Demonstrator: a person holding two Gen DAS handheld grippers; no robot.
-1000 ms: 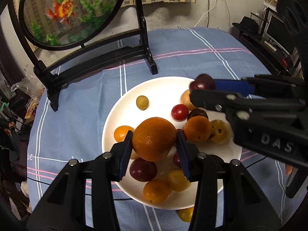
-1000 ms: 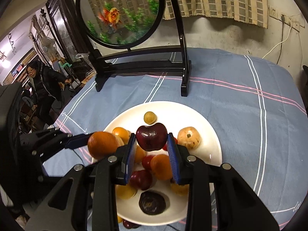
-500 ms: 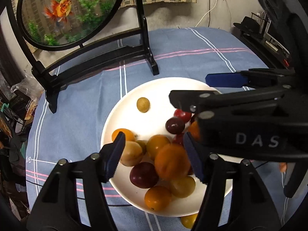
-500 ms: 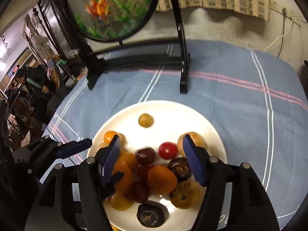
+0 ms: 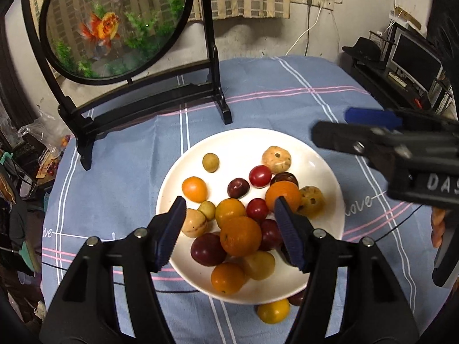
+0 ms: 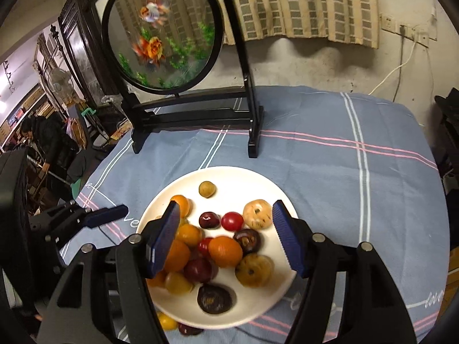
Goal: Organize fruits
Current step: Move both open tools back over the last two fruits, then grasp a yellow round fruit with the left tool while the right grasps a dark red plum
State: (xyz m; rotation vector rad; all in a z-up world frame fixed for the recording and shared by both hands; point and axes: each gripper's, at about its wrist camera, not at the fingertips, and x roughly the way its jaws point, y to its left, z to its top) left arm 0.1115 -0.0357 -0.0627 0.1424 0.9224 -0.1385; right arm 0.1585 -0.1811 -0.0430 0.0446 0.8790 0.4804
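Blue ribbed pads are lining the fingers of the left gripper (image 5: 229,232), which are standing spread apart and holding nothing, just above a large orange (image 5: 240,235) that is lying on top of the fruit pile. The right gripper (image 6: 226,238) is also hanging with its fingers spread wide and empty, over the middle of the same pile. All this fruit is sitting in a white plate (image 5: 183,172) on the table, which is wearing a blue checked cloth (image 6: 358,177). A small yellow fruit (image 5: 273,311) and a dark one (image 6: 189,329) are lying on the cloth, just beside the near rim of the plate. Behind the plate, a round goldfish screen (image 5: 114,23) is standing in a black frame.
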